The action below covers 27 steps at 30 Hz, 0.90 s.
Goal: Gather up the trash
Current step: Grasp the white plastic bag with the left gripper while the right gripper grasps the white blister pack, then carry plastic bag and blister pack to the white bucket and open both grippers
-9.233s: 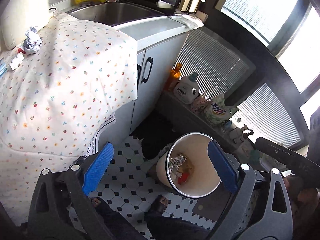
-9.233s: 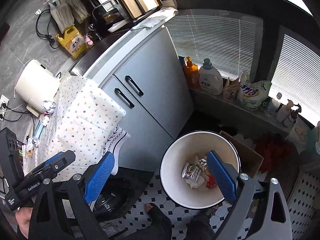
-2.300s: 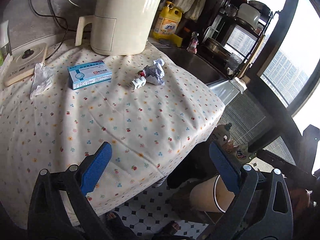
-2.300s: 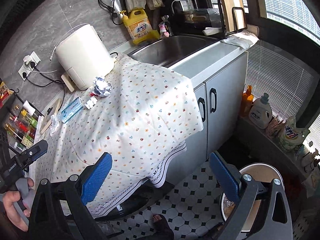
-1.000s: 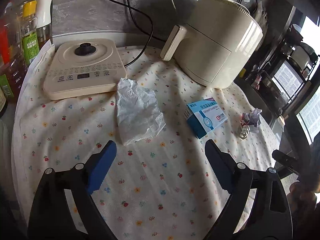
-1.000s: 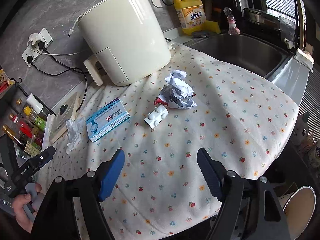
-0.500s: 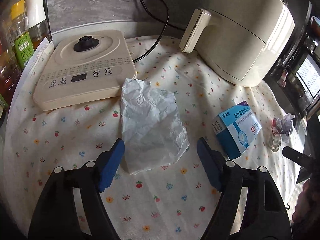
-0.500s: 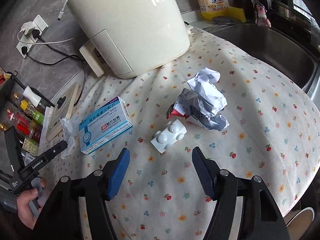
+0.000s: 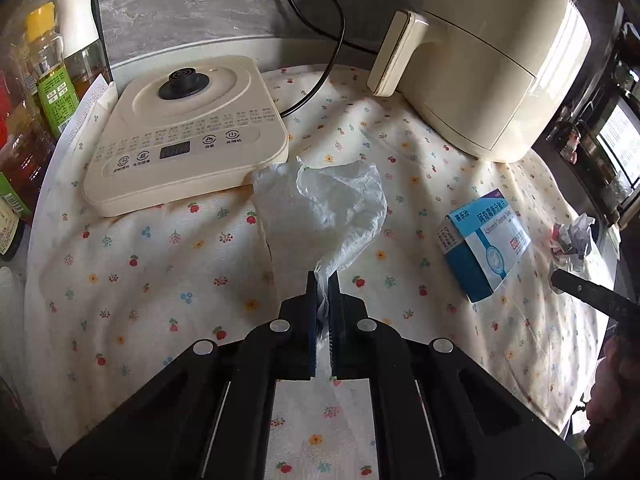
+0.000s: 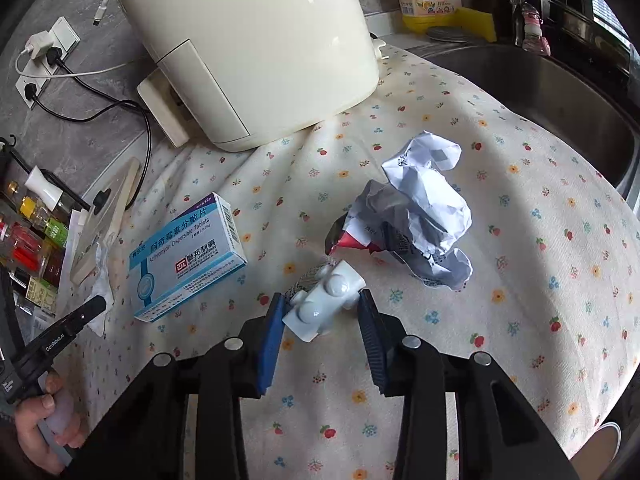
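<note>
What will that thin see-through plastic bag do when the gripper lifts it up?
The plastic bag will probably hang limp, since it looks thin, crinkled and already bunches where the left gripper pinches its end. It seems very light, so it may sway. Its smooth film might slip out.

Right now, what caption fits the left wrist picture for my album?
The left gripper pinches a crumpled plastic wrapper on the flowery tablecloth, beside a blue medicine box.
</note>
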Each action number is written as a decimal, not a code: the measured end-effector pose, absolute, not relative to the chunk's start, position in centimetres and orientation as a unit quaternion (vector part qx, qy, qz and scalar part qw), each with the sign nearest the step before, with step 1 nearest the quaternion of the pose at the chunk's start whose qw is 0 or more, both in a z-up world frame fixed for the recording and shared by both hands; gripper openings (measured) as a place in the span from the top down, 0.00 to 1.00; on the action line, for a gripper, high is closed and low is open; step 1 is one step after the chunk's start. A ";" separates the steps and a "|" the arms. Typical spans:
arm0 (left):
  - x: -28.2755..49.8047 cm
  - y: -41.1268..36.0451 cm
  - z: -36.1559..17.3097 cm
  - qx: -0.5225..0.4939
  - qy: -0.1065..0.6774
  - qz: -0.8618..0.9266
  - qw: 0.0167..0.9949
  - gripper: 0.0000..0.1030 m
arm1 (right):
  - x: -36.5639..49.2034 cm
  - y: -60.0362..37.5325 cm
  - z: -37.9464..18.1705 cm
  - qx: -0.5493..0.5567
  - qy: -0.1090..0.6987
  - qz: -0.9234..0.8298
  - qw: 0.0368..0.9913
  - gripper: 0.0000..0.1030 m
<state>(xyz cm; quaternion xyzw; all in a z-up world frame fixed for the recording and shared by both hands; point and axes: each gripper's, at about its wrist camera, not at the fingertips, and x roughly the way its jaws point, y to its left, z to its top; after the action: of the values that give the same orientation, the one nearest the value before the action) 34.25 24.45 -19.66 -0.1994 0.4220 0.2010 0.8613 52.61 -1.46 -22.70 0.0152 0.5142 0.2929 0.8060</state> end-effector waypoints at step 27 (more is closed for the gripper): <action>31.2 15.3 -15.0 -0.184 0.371 0.033 0.910 0.95 | 41.9 -13.8 -18.4 0.071 0.488 0.202 0.846 0.64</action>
<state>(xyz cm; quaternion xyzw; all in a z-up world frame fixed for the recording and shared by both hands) 31.21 15.32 -15.02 -0.1836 0.3709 0.0325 0.9097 41.93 -13.81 -18.43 0.0711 0.4875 0.2019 0.8465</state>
